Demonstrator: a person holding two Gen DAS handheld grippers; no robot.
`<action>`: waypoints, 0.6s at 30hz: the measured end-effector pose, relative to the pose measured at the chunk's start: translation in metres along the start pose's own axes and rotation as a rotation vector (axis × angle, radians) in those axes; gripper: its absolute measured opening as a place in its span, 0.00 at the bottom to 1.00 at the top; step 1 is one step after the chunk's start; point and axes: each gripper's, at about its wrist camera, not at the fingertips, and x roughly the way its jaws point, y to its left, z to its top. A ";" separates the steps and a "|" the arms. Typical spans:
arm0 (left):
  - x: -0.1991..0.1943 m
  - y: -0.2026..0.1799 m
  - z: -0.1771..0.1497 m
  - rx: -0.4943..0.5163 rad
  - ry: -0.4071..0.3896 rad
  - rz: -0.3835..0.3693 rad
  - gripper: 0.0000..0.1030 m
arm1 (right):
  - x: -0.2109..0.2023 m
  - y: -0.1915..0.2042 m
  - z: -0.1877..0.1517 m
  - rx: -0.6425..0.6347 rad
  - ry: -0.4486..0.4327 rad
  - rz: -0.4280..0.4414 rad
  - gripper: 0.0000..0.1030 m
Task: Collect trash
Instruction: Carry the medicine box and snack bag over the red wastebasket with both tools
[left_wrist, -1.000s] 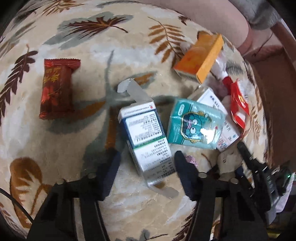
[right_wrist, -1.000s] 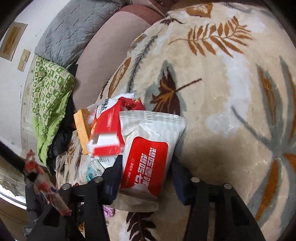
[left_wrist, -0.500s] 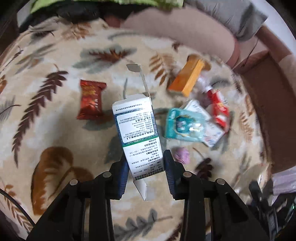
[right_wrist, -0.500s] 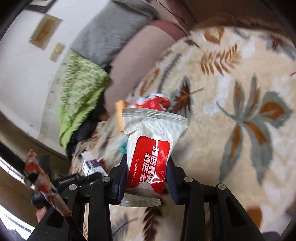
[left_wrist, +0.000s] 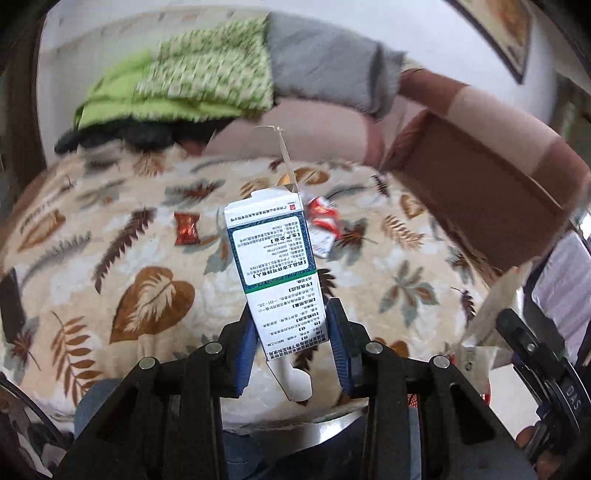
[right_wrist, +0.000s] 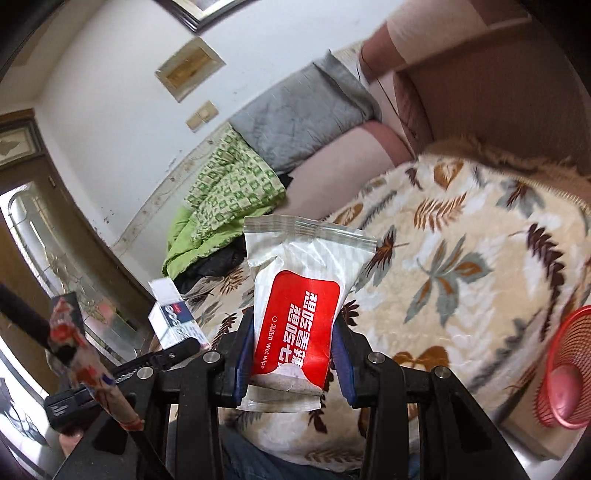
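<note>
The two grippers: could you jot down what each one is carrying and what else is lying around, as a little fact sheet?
left gripper: shut on medicine box, held up above the blanket, both end flaps open
right gripper: shut on wet wipe pack, white with a red label
surface: leaf-patterned blanket
trash left on blanket: red candy wrapper; red and white wrappers
bin: red mesh basket, at the right edge of the right wrist view
background: green quilt, grey cushion
</note>
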 end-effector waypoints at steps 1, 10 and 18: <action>-0.010 -0.006 -0.003 0.016 -0.017 -0.001 0.34 | -0.007 0.001 -0.001 -0.005 -0.005 0.005 0.40; -0.072 -0.051 -0.020 0.130 -0.113 -0.046 0.34 | -0.070 0.003 -0.006 -0.049 -0.091 -0.004 0.40; -0.099 -0.079 -0.029 0.185 -0.161 -0.084 0.34 | -0.114 -0.010 -0.004 -0.046 -0.152 -0.057 0.40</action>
